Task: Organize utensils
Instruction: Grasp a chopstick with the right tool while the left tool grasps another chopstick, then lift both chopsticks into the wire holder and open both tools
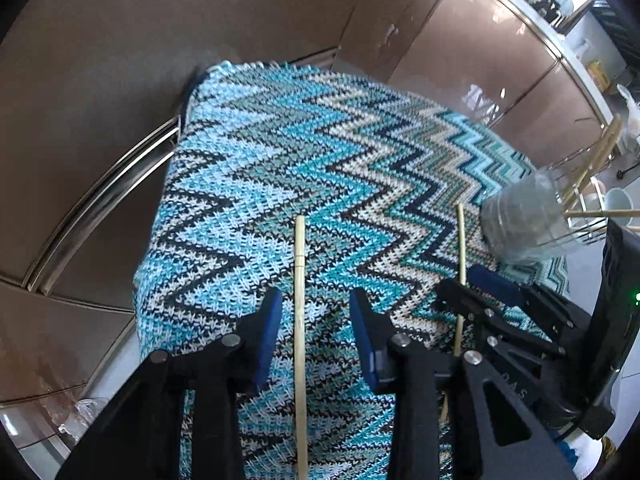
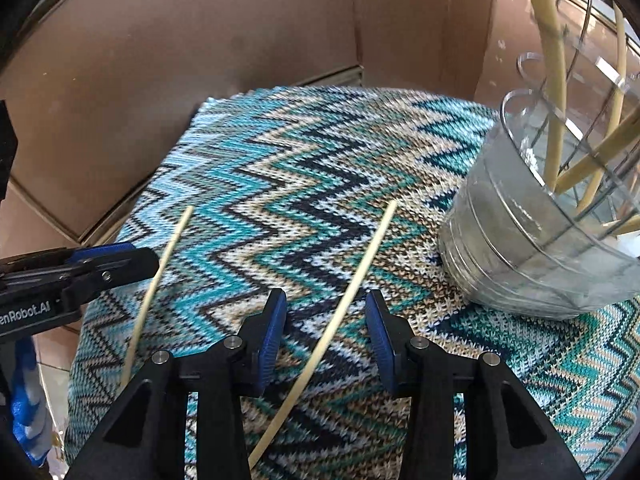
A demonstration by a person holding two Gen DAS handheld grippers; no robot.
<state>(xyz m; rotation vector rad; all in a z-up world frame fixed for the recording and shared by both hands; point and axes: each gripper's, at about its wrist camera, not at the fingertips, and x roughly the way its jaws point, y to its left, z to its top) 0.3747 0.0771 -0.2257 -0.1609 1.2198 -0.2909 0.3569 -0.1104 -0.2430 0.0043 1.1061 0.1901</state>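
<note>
On the side of the left gripper (image 2: 76, 276), where it comes into the right wrist view at the left edge, white lettering runs along the black body and reads "enRobot.AI"; the start of the word is cut off by the picture's edge. In the left wrist view, the black body of the right gripper (image 1: 476, 284) carries faint raised letters low on its frame, something like "DAS", too dim to be sure of. Nothing else carries writing that I can make out.
</note>
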